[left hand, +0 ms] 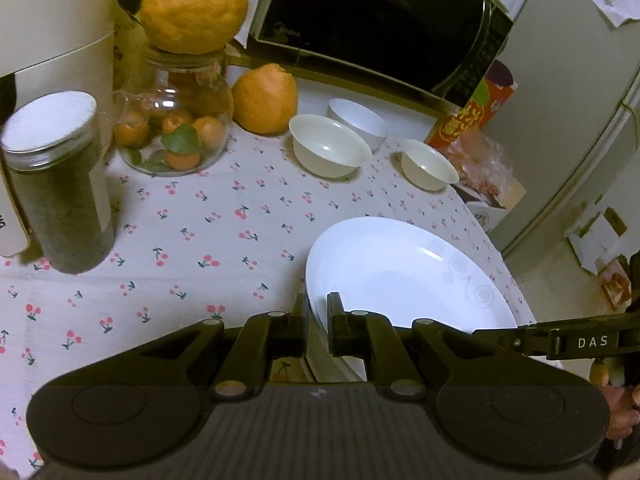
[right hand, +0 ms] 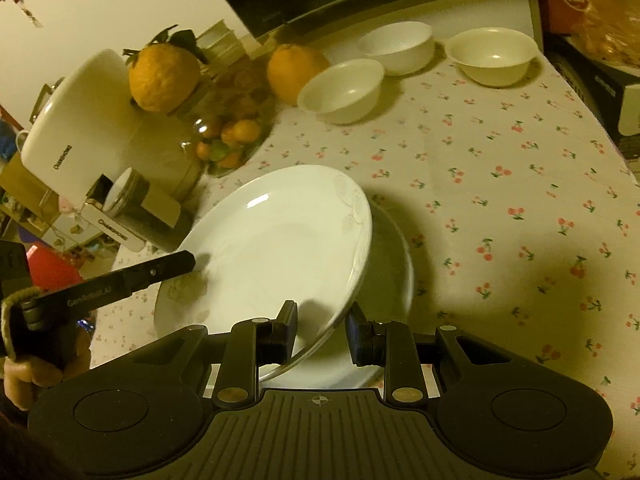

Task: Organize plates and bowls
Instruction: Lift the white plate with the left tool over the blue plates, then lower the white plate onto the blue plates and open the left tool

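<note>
The white plate, glossy with a faint embossed rose pattern along its rim, is tilted above a second white plate that lies flat on the table; its near edge runs between the fingers of the right gripper, whose jaws stand partly closed around that rim, though the blur hides whether both pads press on it. On the opposite side, the left gripper has its jaws nearly together, pinching the plate's thin rim. In the right wrist view its black finger reaches onto the plate's left edge. Beyond the plates, three small smooth white bowls sit near each other on the cherry-print tablecloth. Further left stand a dark cylindrical jar with a metal lid and a round glass jar of small oranges, topped by a large bumpy citrus fruit; another citrus sits beside it, before the black microwave
</note>
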`<state>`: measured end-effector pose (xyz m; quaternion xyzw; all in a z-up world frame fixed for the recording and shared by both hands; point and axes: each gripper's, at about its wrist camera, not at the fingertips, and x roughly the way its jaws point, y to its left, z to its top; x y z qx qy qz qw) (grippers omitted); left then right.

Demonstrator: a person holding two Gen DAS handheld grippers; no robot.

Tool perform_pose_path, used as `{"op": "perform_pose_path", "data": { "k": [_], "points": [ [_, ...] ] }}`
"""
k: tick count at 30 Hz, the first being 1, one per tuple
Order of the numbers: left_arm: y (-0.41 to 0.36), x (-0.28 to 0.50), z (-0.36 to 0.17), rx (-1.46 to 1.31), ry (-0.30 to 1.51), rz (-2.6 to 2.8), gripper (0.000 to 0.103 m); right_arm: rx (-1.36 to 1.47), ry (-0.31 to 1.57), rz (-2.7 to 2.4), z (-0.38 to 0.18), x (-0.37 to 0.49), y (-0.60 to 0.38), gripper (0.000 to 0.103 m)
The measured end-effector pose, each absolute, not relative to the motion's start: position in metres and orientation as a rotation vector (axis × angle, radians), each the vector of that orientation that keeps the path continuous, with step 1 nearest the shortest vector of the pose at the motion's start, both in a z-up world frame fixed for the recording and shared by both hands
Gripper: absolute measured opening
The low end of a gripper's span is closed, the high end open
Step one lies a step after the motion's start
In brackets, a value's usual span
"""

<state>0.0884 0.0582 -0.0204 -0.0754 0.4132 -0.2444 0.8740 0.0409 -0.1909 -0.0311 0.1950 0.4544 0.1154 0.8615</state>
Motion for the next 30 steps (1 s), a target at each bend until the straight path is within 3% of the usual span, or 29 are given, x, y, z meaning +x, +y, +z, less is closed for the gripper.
{"op": "perform_pose_path", "data": {
  "k": [30],
  "points": [
    [0.027,0.076,-0.033,0.093,0.893,-0.450,0.009,0.346,1.021,0.212,-0.039,0.044,-0.187,0.026]
  ]
}}
